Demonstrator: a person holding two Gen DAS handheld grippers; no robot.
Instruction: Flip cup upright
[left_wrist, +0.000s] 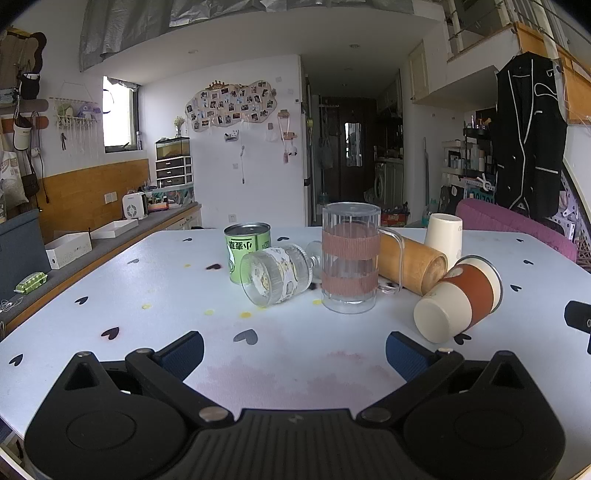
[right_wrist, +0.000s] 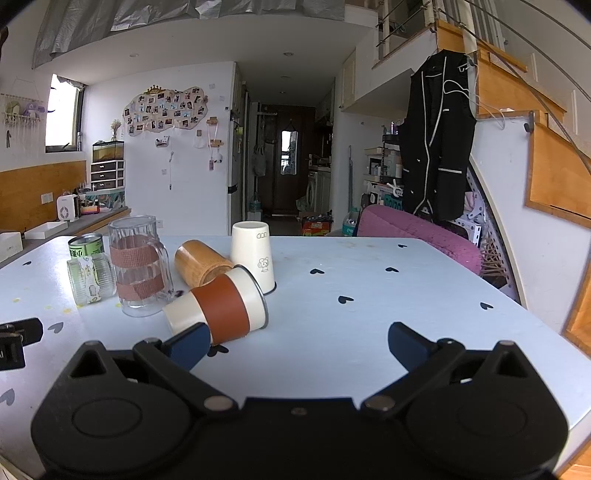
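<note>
Heart-print table (left_wrist: 110, 288) with toppled brown-sleeved cup (right_wrist: 221, 310), left gripper (left_wrist: 295, 350) and right gripper (right_wrist: 299, 341) both agape, empty

Five cups (left_wrist: 458, 297); one can (left_wrist: 247, 245).

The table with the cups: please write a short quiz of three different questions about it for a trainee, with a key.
1. True or false: the sleeved cup lies on its side.
2. Which stands mouth down? A) white cup B) wooden cup C) mug
3. Fill in: both tools, left and right, are ____.

Key: 1 true; 2 A; 3 open
</note>
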